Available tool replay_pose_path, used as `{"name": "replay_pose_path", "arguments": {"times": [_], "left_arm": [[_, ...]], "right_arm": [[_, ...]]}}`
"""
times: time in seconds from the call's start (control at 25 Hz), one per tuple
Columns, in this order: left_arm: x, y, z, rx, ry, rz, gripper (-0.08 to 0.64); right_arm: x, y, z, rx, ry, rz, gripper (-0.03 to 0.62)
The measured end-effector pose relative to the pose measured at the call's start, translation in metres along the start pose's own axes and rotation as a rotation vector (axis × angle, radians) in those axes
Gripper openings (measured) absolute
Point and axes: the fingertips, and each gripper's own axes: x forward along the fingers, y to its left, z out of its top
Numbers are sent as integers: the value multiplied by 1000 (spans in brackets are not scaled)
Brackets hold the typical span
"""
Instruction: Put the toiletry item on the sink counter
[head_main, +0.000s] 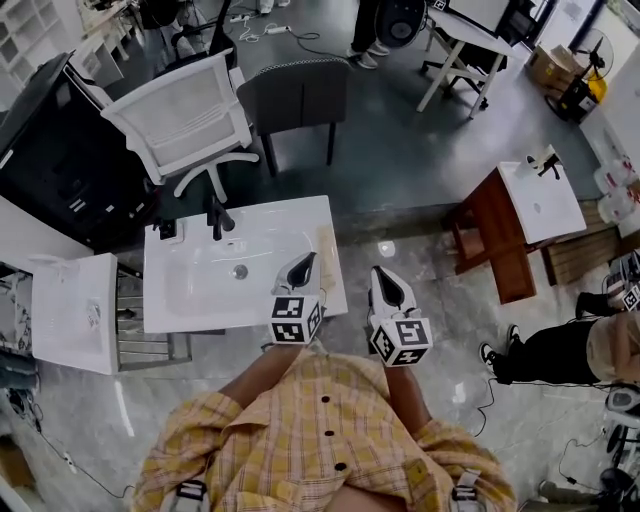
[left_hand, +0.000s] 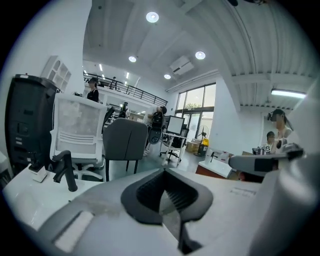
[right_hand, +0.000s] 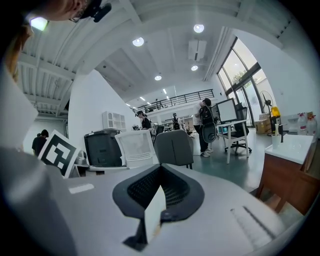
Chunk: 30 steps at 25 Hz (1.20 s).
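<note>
I hold both grippers close in front of my chest, side by side. The left gripper (head_main: 303, 268) hangs over the front right corner of the counter (head_main: 300, 225), just right of the basin (head_main: 215, 275). In its own view the jaws are pressed together at the tip, with nothing between them. The right gripper (head_main: 385, 283) is off the counter's right edge, over the floor. Its jaws also meet at the tip and I see nothing caught in them, only a pale sliver of the inner face.

Neither gripper carries anything. The only loose thing I see on the counter is a small item (head_main: 167, 229) with a pale body and a dark top. It stands at the back left, just left of the black faucet (head_main: 215, 215) and well apart from both grippers. The left gripper view shows the item (left_hand: 37, 172) beside the faucet (left_hand: 65, 170) too, but it is too small for me to tell what it is.

Behind the counter stand a white chair (head_main: 185, 120) and a grey chair (head_main: 295, 95), with a black cabinet (head_main: 50, 150) to the left. Another sink (head_main: 540, 200) sits on a wooden stand at the far right.
</note>
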Motion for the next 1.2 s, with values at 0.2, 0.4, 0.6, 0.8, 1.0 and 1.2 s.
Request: {"name": "replay_pose_path", "arguments": {"times": [0.2,0.4,0.6,0.8,1.0,1.2], "left_arm": [[-13,-5,15,55,-38,-2,0],[-24,-6,29,95,-81,2,0],[-31,-6,31,97,-95,10,0],[-30,-9,32,91,-97,12,0],[-31,-7,34,99,-97,17,0],[-29,-10,31,107,-98,12,0]], "right_arm": [[-2,4,8,-13,-24,11,0],[1,5,19,-33,-51,18,0],[4,12,21,-40,-57,33,0],[6,9,23,-39,-62,39,0],[11,10,24,-31,-72,49,0],[12,9,20,-35,-65,55,0]]}}
